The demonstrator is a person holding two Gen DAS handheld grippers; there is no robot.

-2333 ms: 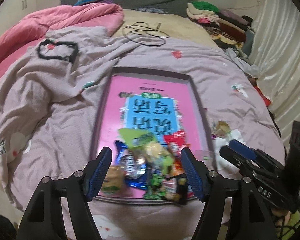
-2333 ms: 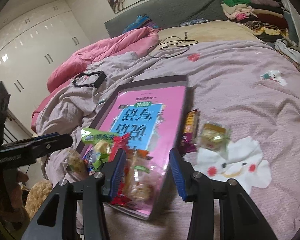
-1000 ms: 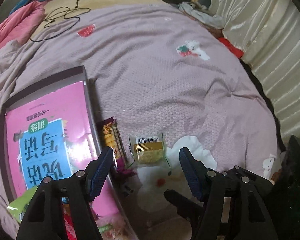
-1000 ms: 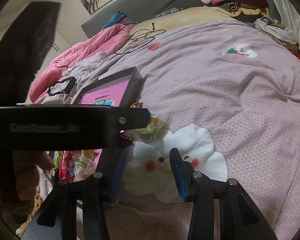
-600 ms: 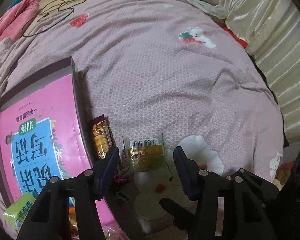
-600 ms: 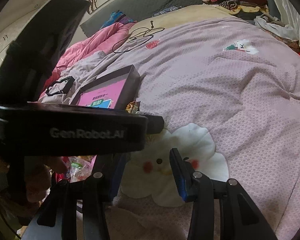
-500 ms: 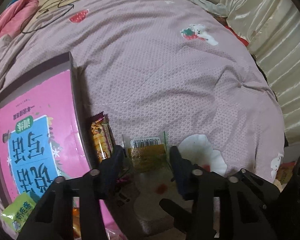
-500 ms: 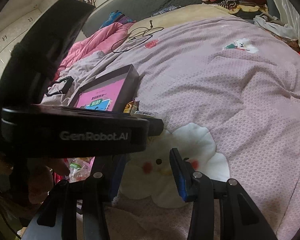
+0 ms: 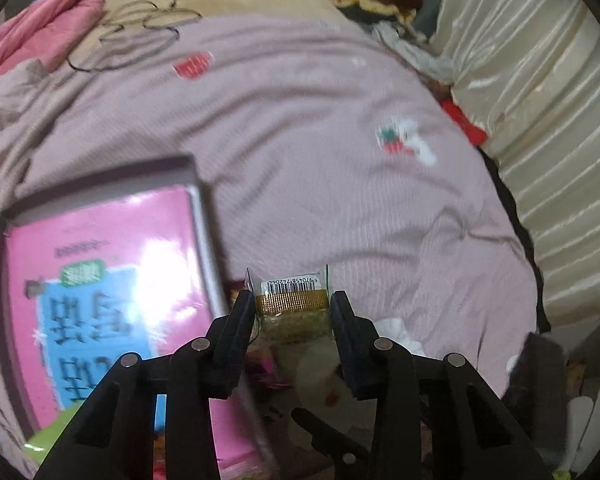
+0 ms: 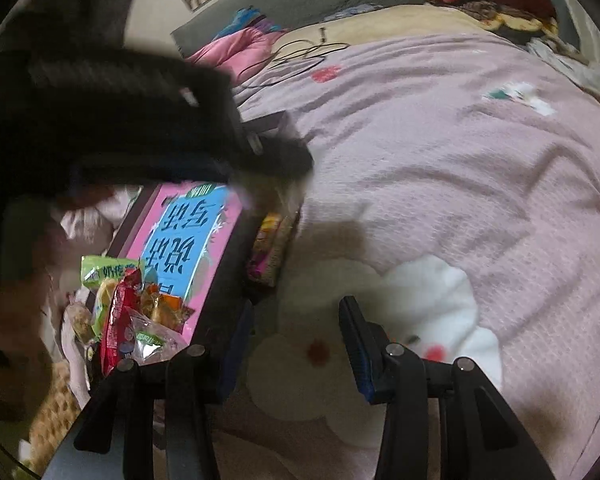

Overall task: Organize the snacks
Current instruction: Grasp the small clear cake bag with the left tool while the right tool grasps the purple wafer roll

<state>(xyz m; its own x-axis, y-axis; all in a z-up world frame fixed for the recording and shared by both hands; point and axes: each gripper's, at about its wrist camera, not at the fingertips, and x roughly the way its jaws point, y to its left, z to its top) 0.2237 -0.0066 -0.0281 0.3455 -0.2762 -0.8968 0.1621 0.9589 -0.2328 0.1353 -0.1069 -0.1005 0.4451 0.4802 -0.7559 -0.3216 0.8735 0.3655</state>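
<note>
While lifted above mauve bedspread (image 9: 308, 168), left claw (image 9: 293, 307) clenched on clear-wrapped snack packet (image 9: 292, 300): gold band, white barcode strip on top, pale crumbly filling below, pinched by both side edges between fingers. Pink-and-blue box (image 9: 96, 280) to claw's left. Right claw (image 10: 296, 336) spread wide, gripping nothing, over white flower print (image 10: 380, 320). Purple-and-yellow snack bar (image 10: 270, 248) ahead-left of it, beside box edge; snack pile (image 10: 128, 312) far left on box
</note>
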